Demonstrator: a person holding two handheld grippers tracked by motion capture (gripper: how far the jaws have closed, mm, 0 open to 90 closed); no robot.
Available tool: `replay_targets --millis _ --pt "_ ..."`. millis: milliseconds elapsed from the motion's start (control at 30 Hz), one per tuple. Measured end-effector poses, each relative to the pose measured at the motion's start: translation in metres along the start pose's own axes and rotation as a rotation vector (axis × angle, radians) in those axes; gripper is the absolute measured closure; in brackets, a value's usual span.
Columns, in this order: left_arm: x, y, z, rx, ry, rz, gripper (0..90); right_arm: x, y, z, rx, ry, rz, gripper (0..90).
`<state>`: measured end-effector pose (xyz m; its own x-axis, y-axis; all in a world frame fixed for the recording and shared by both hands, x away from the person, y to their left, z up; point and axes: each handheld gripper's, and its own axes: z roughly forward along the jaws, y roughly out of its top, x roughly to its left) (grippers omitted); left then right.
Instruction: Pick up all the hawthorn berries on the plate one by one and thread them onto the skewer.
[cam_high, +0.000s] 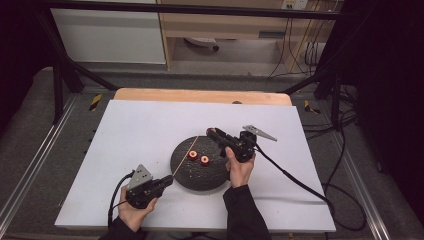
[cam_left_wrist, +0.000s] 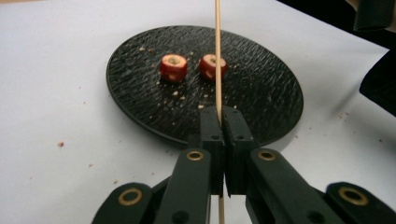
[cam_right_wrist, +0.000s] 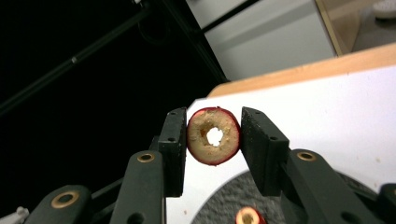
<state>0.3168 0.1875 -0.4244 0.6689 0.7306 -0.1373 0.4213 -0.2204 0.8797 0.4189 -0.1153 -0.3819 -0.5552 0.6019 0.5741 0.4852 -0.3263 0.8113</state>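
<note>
Your bench (cam_high: 130, 125) wears a white sheet, its bare wood edge (cam_high: 200, 95) showing at the far side. Beyond it you've got a white cabinet (cam_high: 107, 35), black cables (cam_high: 300, 45) hanging, and a black frame bar (cam_high: 200, 9) overhead.

the white sheet (cam_high: 125, 145) lies bare left of the plate (cam_high: 200, 177) and along its far edge. over the plate, the skewer (cam_high: 186, 156) slants from the left gripper (cam_high: 167, 181) toward the right gripper (cam_high: 212, 134), barring a pass across the middle. two fruit rings (cam_high: 198, 157) sit just right of the skewer. the plate's near part is free, with only crumbs.
</note>
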Motion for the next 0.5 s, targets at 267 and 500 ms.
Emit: replay_targets --millis 267,500 --pt "-0.009 0.005 0.005 -0.023 -0.009 -0.008 88.0 -0.002 0.006 0.001 -0.084 0.012 0.028 62.6" --pt "-0.013 0.007 0.008 -0.032 -0.006 -0.015 88.0 -0.003 0.009 0.003 -0.138 0.027 0.070 62.7"
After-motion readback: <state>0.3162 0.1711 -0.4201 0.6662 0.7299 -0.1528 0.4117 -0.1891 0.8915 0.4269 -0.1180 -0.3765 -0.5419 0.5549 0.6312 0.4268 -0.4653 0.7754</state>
